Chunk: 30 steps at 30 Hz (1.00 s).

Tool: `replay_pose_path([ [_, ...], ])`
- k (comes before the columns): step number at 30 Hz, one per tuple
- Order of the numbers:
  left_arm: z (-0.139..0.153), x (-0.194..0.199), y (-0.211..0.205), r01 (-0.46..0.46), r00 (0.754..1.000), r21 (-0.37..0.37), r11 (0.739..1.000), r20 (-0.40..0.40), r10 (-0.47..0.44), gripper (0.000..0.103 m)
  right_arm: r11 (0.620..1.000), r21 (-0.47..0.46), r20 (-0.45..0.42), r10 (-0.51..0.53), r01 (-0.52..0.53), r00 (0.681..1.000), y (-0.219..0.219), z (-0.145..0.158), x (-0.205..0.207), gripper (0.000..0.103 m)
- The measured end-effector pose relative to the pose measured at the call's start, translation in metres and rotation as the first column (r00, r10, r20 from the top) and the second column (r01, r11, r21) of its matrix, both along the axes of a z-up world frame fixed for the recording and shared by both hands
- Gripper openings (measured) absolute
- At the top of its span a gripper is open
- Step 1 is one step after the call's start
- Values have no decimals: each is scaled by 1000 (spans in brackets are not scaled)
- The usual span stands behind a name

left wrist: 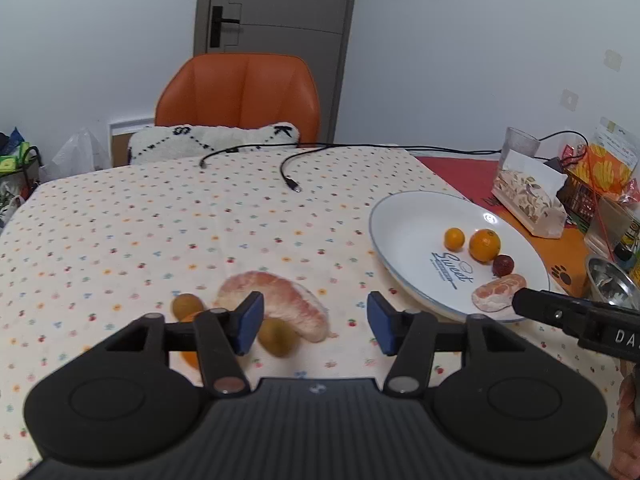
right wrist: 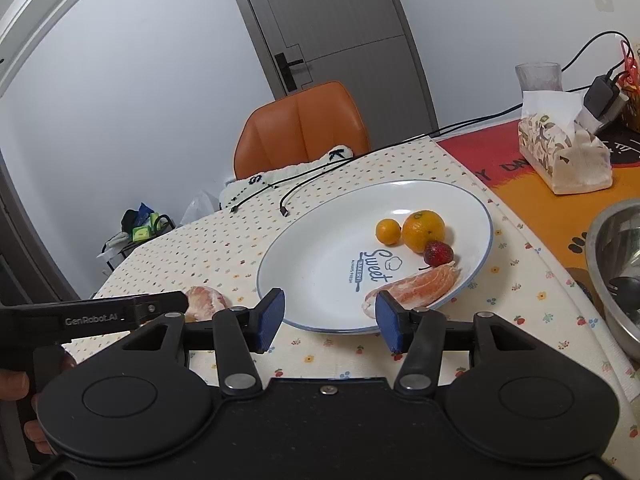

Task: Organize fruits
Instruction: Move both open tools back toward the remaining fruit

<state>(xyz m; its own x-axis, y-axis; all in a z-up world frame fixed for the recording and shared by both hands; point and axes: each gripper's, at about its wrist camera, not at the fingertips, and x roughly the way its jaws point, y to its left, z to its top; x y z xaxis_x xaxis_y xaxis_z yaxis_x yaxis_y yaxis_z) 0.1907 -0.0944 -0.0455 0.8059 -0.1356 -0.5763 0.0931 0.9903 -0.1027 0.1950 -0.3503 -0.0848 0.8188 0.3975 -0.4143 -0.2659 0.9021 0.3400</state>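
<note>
Left wrist view: the left gripper hangs over the dotted desk, its blue fingers wide apart and empty; a pomelo segment and two small green fruits lie just beyond them; an orange sits half hidden behind the left finger.

Right wrist view: the right gripper hovers at the near rim of the white plate, fingers spread and gripping nothing; a peeled segment, a strawberry and two oranges rest on the plate.
</note>
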Motion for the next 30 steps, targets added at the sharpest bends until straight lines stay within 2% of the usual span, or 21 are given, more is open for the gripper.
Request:
replay_pose_path([
  [4,2,-7,8,-20,1000,6,1000,10,20,62,1000,-2,8,6,-6,1000,3,4,-4,52],
  [8,3,-15,15,-39,999,11,999,23,39,71,1000,-9,17,15,-15,1000,9,6,-7,60],
  [12,3,-23,25,-57,998,19,998,25,56,74,1000,-10,21,29,-28,999,15,8,-9,64],
  [15,2,-29,33,-72,997,20,997,30,71,76,999,-8,26,37,-37,999,20,9,-12,71],
  [19,1,-37,44,-95,995,14,995,30,94,77,999,-13,35,53,-52,998,28,10,-16,79],
  [30,-5,-52,69,-135,991,6,991,24,135,77,996,-15,36,88,-87,995,46,12,-20,89],
])
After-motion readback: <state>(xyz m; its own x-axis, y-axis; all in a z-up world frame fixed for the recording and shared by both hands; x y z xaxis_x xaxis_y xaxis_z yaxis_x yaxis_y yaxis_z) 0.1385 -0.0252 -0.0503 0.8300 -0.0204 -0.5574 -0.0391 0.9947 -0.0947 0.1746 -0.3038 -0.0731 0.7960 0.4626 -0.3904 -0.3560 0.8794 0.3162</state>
